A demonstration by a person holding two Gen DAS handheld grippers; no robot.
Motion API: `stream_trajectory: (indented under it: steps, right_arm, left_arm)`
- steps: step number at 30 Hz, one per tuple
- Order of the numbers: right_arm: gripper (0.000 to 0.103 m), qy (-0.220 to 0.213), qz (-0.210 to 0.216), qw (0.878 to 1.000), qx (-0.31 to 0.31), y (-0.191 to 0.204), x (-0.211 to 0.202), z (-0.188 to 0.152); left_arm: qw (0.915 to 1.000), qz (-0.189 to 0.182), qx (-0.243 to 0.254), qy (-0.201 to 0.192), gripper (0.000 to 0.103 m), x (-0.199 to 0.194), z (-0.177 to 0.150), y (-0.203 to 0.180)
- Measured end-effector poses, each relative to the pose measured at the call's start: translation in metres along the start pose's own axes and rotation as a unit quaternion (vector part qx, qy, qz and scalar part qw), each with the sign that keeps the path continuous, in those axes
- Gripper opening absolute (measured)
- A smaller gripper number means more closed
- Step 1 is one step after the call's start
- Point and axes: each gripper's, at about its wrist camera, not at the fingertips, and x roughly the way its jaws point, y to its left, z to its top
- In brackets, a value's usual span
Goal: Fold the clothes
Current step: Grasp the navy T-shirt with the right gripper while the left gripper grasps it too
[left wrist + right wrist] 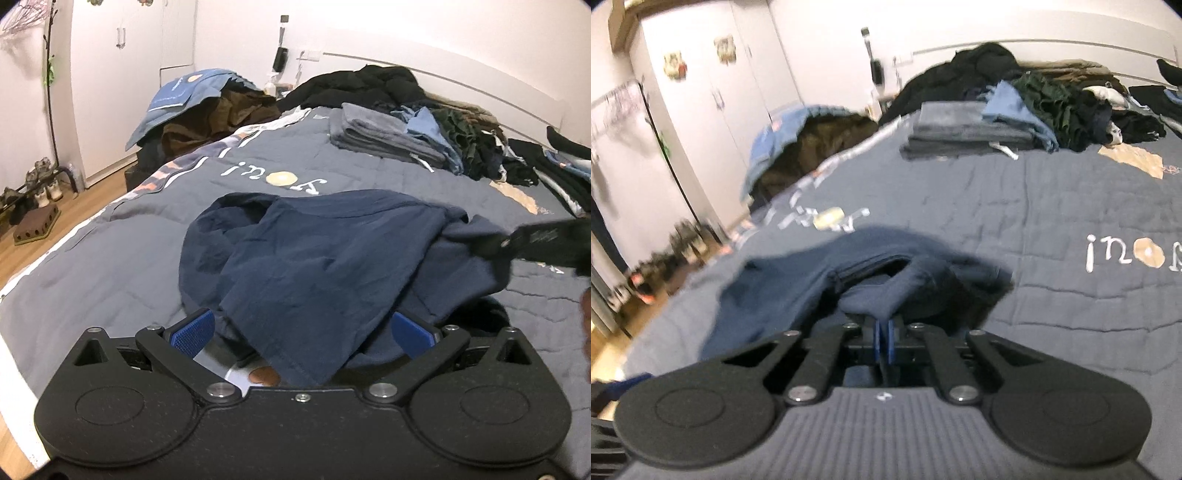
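the right gripper (884,341) is clenched: its two blue pads (875,339) sit almost together with a fold of the navy garment (798,280) pinched between them, the cloth bunching into a rounded hump just beyond the tips. in the left wrist view the same gripper shows as a dark blurred shape at the right edge (532,240), gripping the garment's right corner.

the left gripper (301,330) is released, its blue pads (194,332) spread wide apart, and a pointed flap of the navy garment (314,258) drapes down between them without being squeezed. whether the cloth touches either pad cannot be told.

the garment lies crumpled on the near part of a grey-blue quilt (110,266) that covers the bed, with a dark opening showing at its far left side. beyond it the quilt carries white stitched lettering with a pale round patch (282,179).

farther back, towards the right, a folded grey stack (380,134) rests on the quilt, with a light blue piece (428,129) lying against its right side. behind and to the right of that sits a heap of dark clothes (369,88), running along the white headboard (498,99).

off the bed's far left corner, a blue cloth (188,94) lies over a brown pile (221,114). to the left are white wardrobe doors (122,74), a wooden floor (74,218) and a low rack of shoes (40,184).
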Motion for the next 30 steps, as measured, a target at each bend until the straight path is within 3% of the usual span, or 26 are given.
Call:
stream_trajectory:
  steps: [5, 12, 15, 20, 24, 27, 30]
  right_arm:
    - [0.003, -0.031, 0.02, 0.999, 0.033, -0.015, -0.056, 0.005]
    - [0.003, -0.07, 0.021, 0.994, 0.082, -0.049, -0.126, -0.02]
    - [0.003, -0.086, 0.012, 0.991, 0.103, -0.071, -0.154, -0.029]
    - [0.003, -0.073, -0.028, 0.992, 0.101, -0.117, -0.178, -0.042]
    - [0.003, -0.047, -0.042, 0.994, 0.088, -0.143, -0.175, -0.06]
    - [0.003, -0.045, -0.02, 0.994, 0.096, -0.156, -0.167, -0.079]
    - [0.003, -0.051, 0.009, 0.993, 0.11, -0.165, -0.163, -0.096]
  left_arm:
    - [0.9985, -0.045, 0.023, -0.022, 0.103, -0.014, 0.003, -0.019]
    - [0.9924, -0.114, 0.029, -0.034, 0.103, -0.028, 0.004, -0.044]
    - [0.9879, -0.148, 0.041, -0.024, 0.103, -0.025, -0.001, -0.056]
    - [0.9785, -0.179, 0.099, -0.026, 0.103, -0.022, -0.019, -0.081]
    - [0.9712, -0.182, 0.151, -0.03, 0.103, -0.018, -0.034, -0.11]
    - [0.9627, -0.178, 0.197, -0.052, 0.103, -0.018, -0.047, -0.134]
    - [0.9561, -0.146, 0.243, -0.073, 0.103, -0.016, -0.062, -0.154]
